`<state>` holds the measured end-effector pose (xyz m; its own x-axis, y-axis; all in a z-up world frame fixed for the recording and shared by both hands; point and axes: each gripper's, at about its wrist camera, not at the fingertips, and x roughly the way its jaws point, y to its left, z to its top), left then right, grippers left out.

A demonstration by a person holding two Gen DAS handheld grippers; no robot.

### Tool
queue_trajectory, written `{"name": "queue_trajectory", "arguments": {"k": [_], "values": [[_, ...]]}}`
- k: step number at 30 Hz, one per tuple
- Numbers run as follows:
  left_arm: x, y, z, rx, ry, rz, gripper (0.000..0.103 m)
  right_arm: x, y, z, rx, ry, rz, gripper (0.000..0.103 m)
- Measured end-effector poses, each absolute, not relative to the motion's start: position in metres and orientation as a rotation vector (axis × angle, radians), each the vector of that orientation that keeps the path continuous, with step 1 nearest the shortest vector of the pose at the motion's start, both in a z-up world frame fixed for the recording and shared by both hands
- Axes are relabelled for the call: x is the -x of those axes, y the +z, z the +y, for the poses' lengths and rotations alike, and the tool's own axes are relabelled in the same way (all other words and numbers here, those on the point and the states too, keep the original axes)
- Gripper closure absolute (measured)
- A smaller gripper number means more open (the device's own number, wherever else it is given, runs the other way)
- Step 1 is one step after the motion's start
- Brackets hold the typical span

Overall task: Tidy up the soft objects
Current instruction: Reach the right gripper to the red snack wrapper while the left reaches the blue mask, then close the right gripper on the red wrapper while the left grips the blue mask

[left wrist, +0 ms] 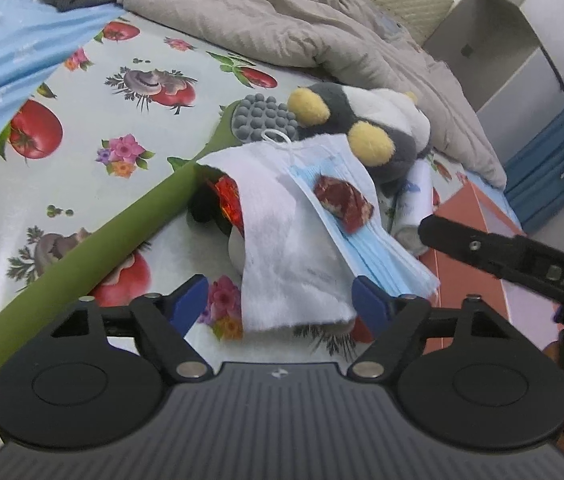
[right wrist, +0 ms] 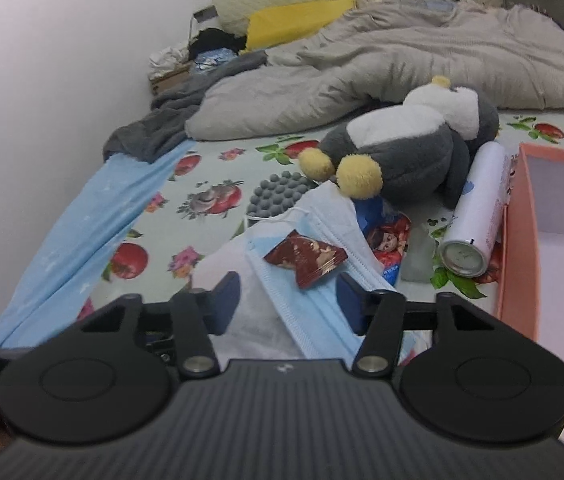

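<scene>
Bed sheet [left wrist: 82, 80] with fruit print carries the clutter; grey duvet [right wrist: 421, 64] bunched at the far end. Pink box [right wrist: 521, 216] sits at the right edge. Plush penguin [right wrist: 409, 148] lies beyond the mask pile, feet toward the cameras. White cloth [left wrist: 282, 240] sits between the left gripper [left wrist: 282, 304] fingers, jaws apart, pads not pressing it. Mask stack [right wrist: 313, 296] lies between the right gripper [right wrist: 287, 304] fingers, jaws partly open, no squeeze visible. Red wrapper [right wrist: 305, 260] rests on the masks, just ahead of the right fingertips.

Left view only: green massager [left wrist: 82, 248] running under the cloth, and the right gripper's finger at right. Right view only: spray can [right wrist: 477, 216] beside the box, cartoon packet [right wrist: 389, 240] under the masks.
</scene>
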<state>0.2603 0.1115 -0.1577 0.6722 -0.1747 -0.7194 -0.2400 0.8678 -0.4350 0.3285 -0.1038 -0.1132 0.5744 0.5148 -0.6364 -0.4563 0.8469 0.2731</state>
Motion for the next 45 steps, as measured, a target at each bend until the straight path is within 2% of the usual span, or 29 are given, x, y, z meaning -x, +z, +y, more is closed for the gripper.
{"name": "queue_trajectory", "arguments": {"k": [2,10,12,16,18,19,20,21,23,40,45], "values": [[-0.268,-0.164,0.118,0.560,0.031,0.830,0.026,-0.339,-0.120,-0.101,-0.089,0.562,0.781,0.048],[-0.292,-0.188,0.136,0.627,0.046,0.833,0.050,-0.376,-0.145,-0.081,-0.077,0.523,0.828,0.048],[-0.295,-0.191,0.138,0.650,0.040,0.837,0.062,-0.384,-0.152,-0.076,-0.089,0.522,0.840,0.048],[-0.296,-0.196,0.137,0.664,0.022,0.842,0.076,-0.394,-0.166,-0.068,-0.083,0.514,0.882,0.048],[-0.295,-0.196,0.136,0.669,0.018,0.838,0.090,-0.395,-0.170,-0.066,-0.082,0.507,0.890,0.048],[-0.294,-0.196,0.135,0.671,0.016,0.835,0.092,-0.395,-0.170,-0.066,-0.091,0.515,0.890,0.048],[-0.293,-0.194,0.134,0.673,0.015,0.829,0.094,-0.394,-0.170,-0.067,-0.106,0.521,0.888,0.050],[-0.291,-0.192,0.134,0.675,0.014,0.822,0.095,-0.394,-0.168,-0.068,-0.111,0.521,0.883,0.060],[-0.288,-0.186,0.132,0.673,0.002,0.800,0.097,-0.393,-0.165,-0.069,-0.103,0.517,0.877,0.064],[-0.230,-0.109,0.102,0.565,-0.076,0.619,0.103,-0.335,-0.115,-0.098,-0.097,0.510,0.784,0.067],[-0.207,-0.111,0.102,0.579,-0.054,0.636,0.103,-0.310,-0.109,-0.109,-0.091,0.499,0.773,0.067]]}}
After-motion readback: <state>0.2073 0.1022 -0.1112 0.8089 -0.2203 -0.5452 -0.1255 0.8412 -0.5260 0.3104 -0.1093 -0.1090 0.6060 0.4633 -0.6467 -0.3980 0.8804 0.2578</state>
